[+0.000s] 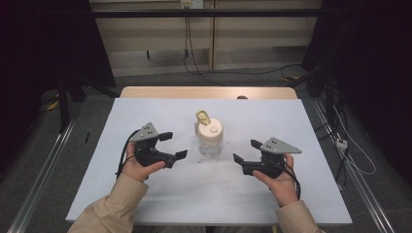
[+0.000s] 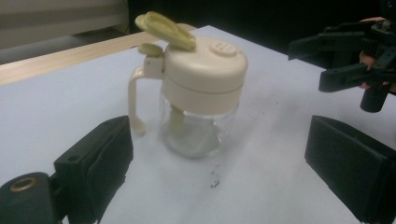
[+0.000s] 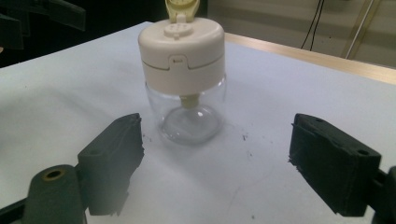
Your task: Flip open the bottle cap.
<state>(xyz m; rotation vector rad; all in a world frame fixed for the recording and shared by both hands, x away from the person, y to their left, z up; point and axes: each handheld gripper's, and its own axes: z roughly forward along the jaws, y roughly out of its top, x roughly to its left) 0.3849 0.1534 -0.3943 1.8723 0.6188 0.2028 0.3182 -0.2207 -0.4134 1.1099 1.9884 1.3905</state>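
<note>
**benchrat:** Pale blue worktop (image 1: 160, 194) has loads of bare room on every side, so you're fine for space. Your jar (image 1: 211, 138) stands upright near the middle, well back from all four edges, with only some dark specks around it. Nothing's really started as far as I can judge: it's untouched, cream lid on, yellow flip tab (image 1: 203, 117) sticking up at the far side.

**clampfan:** Agreed, the whole job is ahead of you. Your left tool (image 1: 173, 145) sits just left of the jar, jaws spread apart and empty. Your right tool (image 1: 247, 151) mirrors it on the other side, also wide open, holding nothing. Both point inward at the jar with a clear gap between. The side handle (image 2: 134, 103) faces away from your right tool, so mind that when you close in.
</note>
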